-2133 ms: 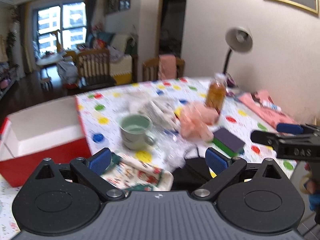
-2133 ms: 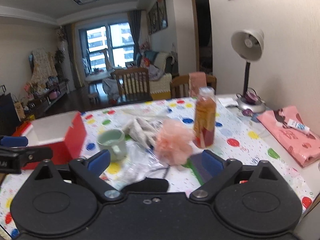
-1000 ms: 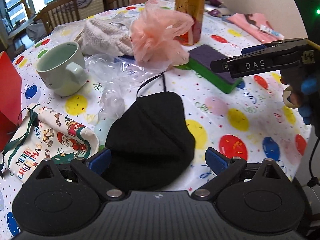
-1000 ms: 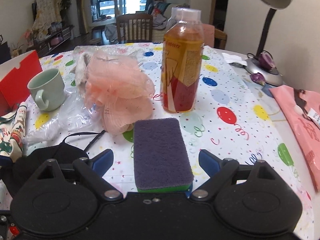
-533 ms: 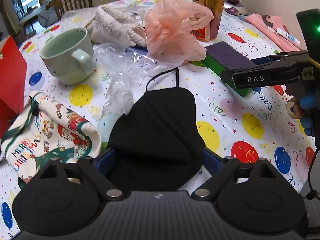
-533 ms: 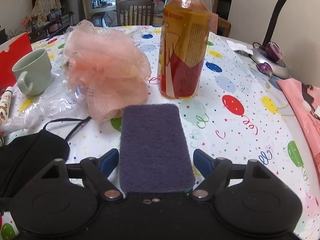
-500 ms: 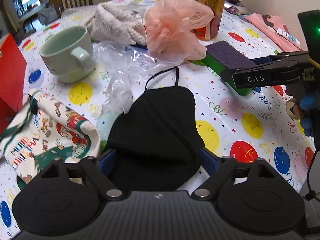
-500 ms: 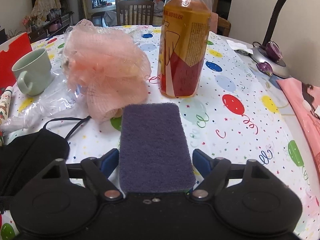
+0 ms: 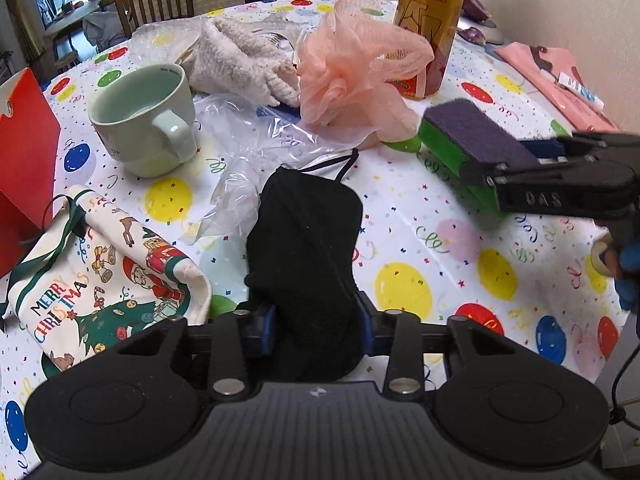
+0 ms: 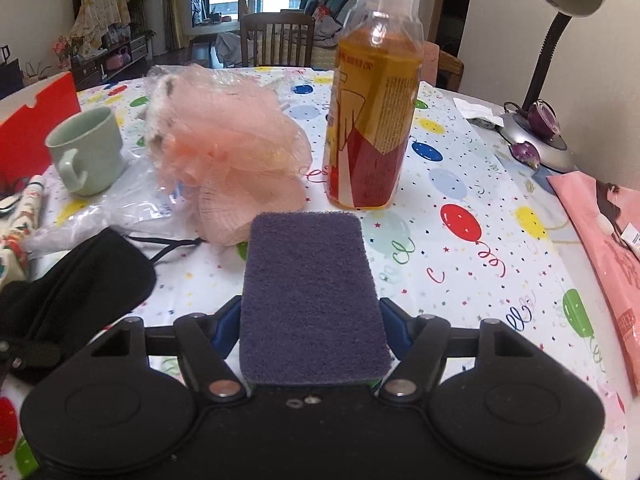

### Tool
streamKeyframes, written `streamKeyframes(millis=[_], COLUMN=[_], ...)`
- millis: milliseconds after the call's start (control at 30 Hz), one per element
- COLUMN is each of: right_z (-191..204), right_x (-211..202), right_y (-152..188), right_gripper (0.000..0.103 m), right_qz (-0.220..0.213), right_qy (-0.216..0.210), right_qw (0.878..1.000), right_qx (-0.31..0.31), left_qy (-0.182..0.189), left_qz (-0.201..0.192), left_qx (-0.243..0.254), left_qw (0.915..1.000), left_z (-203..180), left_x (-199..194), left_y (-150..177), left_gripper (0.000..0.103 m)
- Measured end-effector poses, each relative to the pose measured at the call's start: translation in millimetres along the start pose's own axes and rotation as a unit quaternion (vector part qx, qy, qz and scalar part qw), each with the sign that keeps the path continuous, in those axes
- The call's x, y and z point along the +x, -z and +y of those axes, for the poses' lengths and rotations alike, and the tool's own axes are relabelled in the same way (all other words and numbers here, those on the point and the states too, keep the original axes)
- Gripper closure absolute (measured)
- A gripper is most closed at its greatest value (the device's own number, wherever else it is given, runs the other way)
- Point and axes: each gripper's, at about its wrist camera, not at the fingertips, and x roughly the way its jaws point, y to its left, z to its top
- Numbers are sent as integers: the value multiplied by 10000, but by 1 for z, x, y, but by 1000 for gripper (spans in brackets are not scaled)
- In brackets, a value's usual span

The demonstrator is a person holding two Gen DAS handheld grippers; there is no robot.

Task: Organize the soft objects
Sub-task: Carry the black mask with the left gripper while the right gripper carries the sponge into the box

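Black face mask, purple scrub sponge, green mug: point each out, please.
black face mask (image 9: pixel 304 240), left wrist view, middle of its fabric
purple scrub sponge (image 10: pixel 310 296), right wrist view, its purple top
green mug (image 9: pixel 144 120), left wrist view, its outer wall

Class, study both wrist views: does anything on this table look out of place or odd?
Yes: the black face mask is bunched into a narrow ridge between the closing left tool, and crumpled clear plastic lies loose among the objects.
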Motion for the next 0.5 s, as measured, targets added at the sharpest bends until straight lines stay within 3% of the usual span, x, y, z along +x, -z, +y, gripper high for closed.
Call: streamKeyframes(millis=[333, 500], right_z=[2, 0], right_x=[-56, -78], right_y=[4, 0], right_gripper=[34, 34], right_qz=[-198, -266], right_qy=[-394, -623], right_qw=[9979, 9951], right_qx=[468, 722], left_qy=[331, 425], left_qz=[-78, -327], left_qx=[-238, -238], left_qw=[9991, 9983], left_z=[6, 7], left_x=[-29, -55], left_y=[-11, -19], left_gripper=[74, 74])
